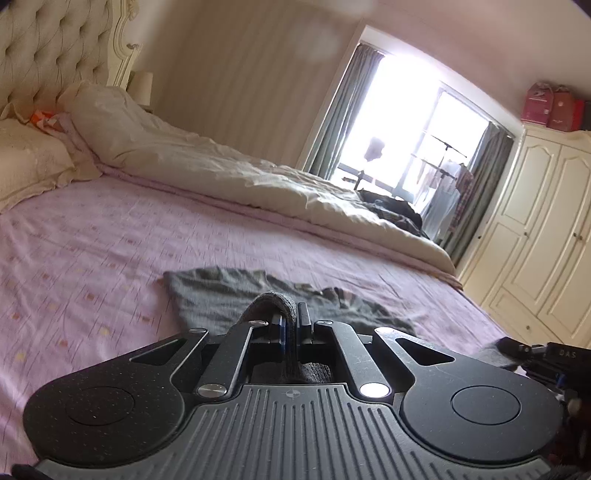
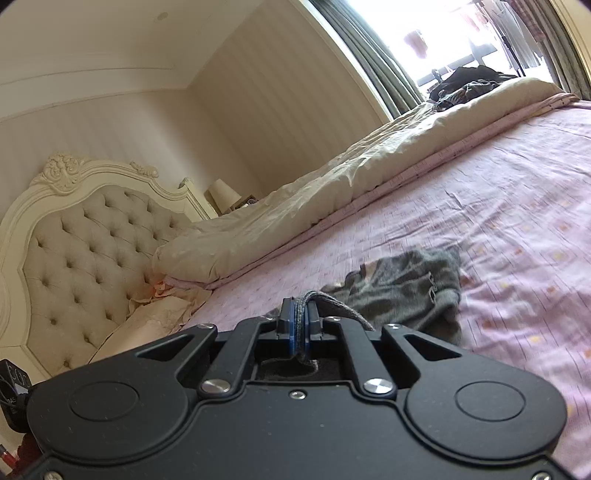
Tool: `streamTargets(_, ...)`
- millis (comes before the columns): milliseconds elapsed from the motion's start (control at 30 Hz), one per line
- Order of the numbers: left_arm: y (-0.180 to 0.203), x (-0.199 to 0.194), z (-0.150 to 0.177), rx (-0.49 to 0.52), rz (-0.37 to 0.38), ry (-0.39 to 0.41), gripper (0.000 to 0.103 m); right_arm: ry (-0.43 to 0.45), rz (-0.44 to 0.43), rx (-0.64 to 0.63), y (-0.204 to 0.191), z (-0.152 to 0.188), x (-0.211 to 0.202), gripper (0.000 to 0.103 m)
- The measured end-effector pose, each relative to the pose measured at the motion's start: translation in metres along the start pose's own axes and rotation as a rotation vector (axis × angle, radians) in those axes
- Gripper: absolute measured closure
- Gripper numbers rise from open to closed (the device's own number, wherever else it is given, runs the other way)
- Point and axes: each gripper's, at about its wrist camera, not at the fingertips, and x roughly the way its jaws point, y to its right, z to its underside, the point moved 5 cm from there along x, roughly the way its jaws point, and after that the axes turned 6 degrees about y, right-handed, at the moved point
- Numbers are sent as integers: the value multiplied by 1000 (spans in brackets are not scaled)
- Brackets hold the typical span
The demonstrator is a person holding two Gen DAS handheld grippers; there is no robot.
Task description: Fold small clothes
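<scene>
left gripper (image 1: 291, 317): pinching a fold of the grey garment (image 1: 221, 295) | right gripper (image 2: 300, 319): pinching another edge of it | garment: the rest lies spread just ahead of both grippers on the pink bed sheet (image 1: 92, 251)

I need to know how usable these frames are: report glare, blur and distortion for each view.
Left wrist view: the window is blown out to white, a hazy smudge sits on the upper wall, and fisheye bends the wardrobe. Right wrist view: window overexposed, bedsheet slightly blurred, headboard curved by the lens.
</scene>
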Motion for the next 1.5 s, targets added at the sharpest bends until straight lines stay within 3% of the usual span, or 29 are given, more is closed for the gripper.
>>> streamTargets(133,-6,44,-27,-1,-2,21,99,3,39,-5,16,-19,57,92)
streamTargets(300,-20,111,-40,-43,-20,-20,99,-26,118,-8,44,-27,126,92)
streamTargets(433,-33,159,-32,-38,-64,-73,99,-98,201,-41,67,-17,178,92)
streamTargets(600,-53,207,-8,-26,-135,-158,99,-165,255,-69,80,0,212,91)
streamTargets(700,-61,225,4,14,-164,-196,98,-185,286,-79,87,4,221,83)
streamTargets(767,-66,229,8,5,-166,-211,95,-167,309,-70,91,1,223,80)
streamTargets(800,-70,231,10,-17,-162,-225,93,-152,316,-67,92,0,219,74)
streamTargets(833,-74,230,9,-44,-163,-230,86,-135,319,-70,92,-4,218,53)
streamTargets(867,-77,227,6,-69,-171,-214,71,-122,313,-75,90,-6,214,45)
streamTargets(900,-80,221,1,-81,-185,-179,63,-112,305,-85,87,-9,209,39)
streamTargets(967,-81,208,-13,-72,-193,-113,50,-107,285,-129,77,-12,199,39)
streamTargets(1067,-71,188,-29,-1,-189,-76,34,-128,258,-208,57,-5,187,38)
streamTargets(1200,-39,166,-25,153,-159,-93,32,-180,210,-363,22,22,181,37)
streamTargets(1367,-3,165,20,290,-93,-195,31,-265,148,-513,-10,63,188,37)
streamTargets(1500,2,180,49,363,-104,-260,31,-316,168,-561,-6,78,206,37)
